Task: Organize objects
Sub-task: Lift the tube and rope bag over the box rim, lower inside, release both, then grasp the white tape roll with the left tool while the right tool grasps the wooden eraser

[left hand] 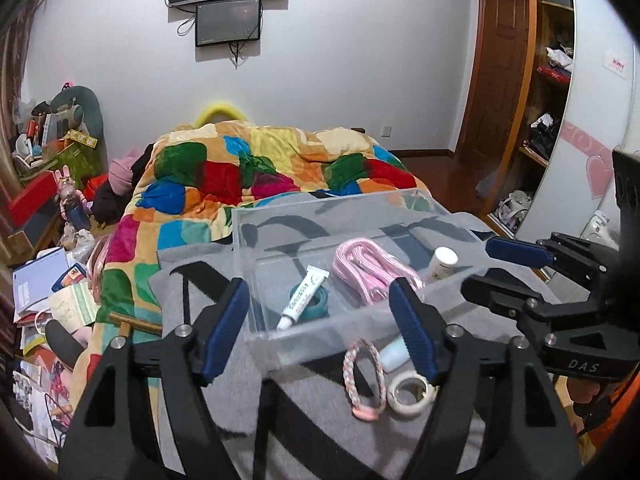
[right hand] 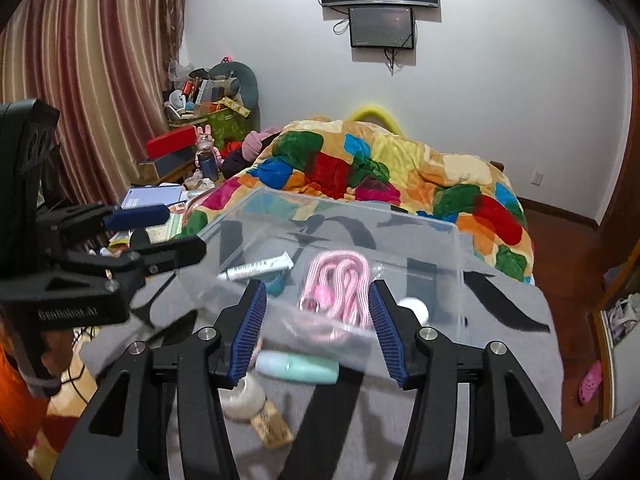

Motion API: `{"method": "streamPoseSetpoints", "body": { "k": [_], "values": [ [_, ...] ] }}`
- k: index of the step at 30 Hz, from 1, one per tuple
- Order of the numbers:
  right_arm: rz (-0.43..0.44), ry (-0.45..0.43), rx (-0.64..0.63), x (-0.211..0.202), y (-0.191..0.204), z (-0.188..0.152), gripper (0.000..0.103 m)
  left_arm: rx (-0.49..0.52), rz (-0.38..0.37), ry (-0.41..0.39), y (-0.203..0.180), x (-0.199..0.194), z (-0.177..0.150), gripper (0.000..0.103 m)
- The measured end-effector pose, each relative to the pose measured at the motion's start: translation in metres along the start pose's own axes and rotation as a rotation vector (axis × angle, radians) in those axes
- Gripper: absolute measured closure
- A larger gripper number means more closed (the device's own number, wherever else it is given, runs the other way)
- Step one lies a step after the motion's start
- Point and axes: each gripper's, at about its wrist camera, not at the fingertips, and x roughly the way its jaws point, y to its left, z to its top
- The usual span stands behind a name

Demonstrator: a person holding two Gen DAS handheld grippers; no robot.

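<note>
A clear plastic box (left hand: 352, 324) (right hand: 424, 216) stands on a grey blanket. In it lie a white tube (left hand: 304, 296) (right hand: 260, 268) on a teal ring, a pink cord (left hand: 364, 272) (right hand: 340, 284) and a small white bottle (left hand: 442, 264) (right hand: 416, 308). In front of the box lie a braided bracelet (left hand: 366, 380), a tape roll (left hand: 410, 394) (right hand: 246, 398) and a mint tube (right hand: 298, 367) (left hand: 394, 354). My left gripper (left hand: 320, 328) is open and empty near the box's front wall. My right gripper (right hand: 318, 332) (left hand: 480, 264) is open and empty above the mint tube.
The grey blanket (left hand: 320, 432) covers the near bed, a colourful quilt (left hand: 248, 176) lies beyond. Clutter, books and boxes (left hand: 48, 280) fill the floor at the left. A wooden shelf unit (left hand: 544, 120) stands at the right. A small tag (right hand: 272, 428) lies by the tape.
</note>
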Motion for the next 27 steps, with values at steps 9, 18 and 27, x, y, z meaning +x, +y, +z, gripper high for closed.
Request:
{"method": "streamPoseSetpoints", "body": {
  "k": [9,18,27],
  "values": [
    [0.060,0.087,-0.005,0.000,0.005,-0.047,0.050,-0.032,-0.021,0.100,0.002,0.010,-0.041,0.028],
    [0.124,0.224,-0.010,0.035,0.009,-0.086,0.067,0.005,-0.127,0.167,-0.030,0.019,-0.072,0.034],
    [0.101,0.204,-0.010,0.024,0.004,-0.098,0.076,0.047,-0.190,0.221,-0.062,0.043,-0.075,0.053]
  ]
}}
